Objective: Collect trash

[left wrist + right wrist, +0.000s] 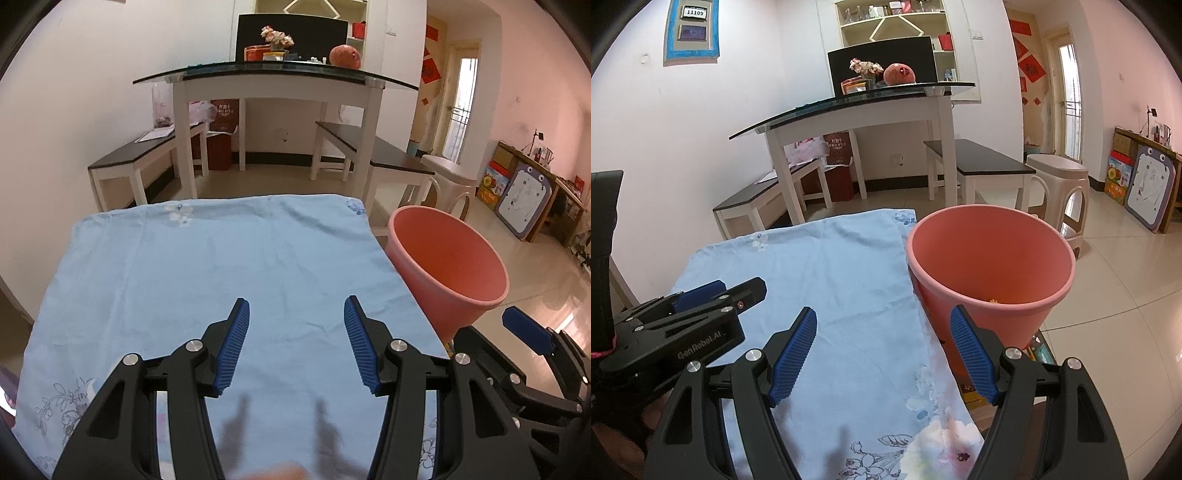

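**Both grippers idle over a cleared cloth; main hazard is the bin at the table edge**

While both of my grippers hang above the blue cloth, I find no loose trash on it in either view. My left gripper has its jaws spread wide with nothing between them. My right gripper is likewise spread wide and empty, positioned over the cloth's right-hand edge with 1 finger in front of the pink bin.

The bin stands just beside the table's right edge, upright and open-topped. A small orange-yellow scrap shows low inside it; I cannot tell what else it holds.

Risks, as I judge them:

1. The right gripper's outer finger is near the bin's rim. A careless sweep to the right could knock or tip the bin and spill what was collected.
2. The cloth lies loose and wrinkled. Lowering open jaws onto it could pinch fabric and drag it.
3. Printed flowers near the cloth's near edge could be mistaken for litter.
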A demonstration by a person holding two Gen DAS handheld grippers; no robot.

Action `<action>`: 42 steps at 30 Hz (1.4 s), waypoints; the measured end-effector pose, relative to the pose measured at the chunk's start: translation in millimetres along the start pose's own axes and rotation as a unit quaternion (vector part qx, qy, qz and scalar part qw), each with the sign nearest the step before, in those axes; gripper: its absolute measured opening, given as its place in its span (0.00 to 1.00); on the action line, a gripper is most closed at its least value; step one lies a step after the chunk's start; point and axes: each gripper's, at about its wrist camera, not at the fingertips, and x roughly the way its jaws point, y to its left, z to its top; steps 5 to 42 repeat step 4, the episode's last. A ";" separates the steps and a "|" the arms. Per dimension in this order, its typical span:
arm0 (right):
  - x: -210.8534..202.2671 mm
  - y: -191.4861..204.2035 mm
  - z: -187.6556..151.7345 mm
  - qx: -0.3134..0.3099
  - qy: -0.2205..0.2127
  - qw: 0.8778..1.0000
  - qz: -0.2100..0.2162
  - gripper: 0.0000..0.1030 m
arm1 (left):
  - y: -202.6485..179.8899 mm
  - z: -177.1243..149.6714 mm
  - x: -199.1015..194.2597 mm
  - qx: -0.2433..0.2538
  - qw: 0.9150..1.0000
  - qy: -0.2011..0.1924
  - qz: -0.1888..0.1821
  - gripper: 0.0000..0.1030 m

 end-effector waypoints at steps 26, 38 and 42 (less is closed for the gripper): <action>5.9 3.2 0.3 -0.003 0.006 1.000 0.004 0.71 | 7.8 2.2 1.1 -0.006 1.000 -0.003 0.005 0.52; 5.9 3.2 0.3 -0.003 0.006 1.000 0.004 0.71 | 7.8 2.2 1.1 -0.006 1.000 -0.003 0.005 0.52; 5.9 3.2 0.3 -0.003 0.006 1.000 0.004 0.71 | 7.8 2.2 1.1 -0.006 1.000 -0.003 0.005 0.52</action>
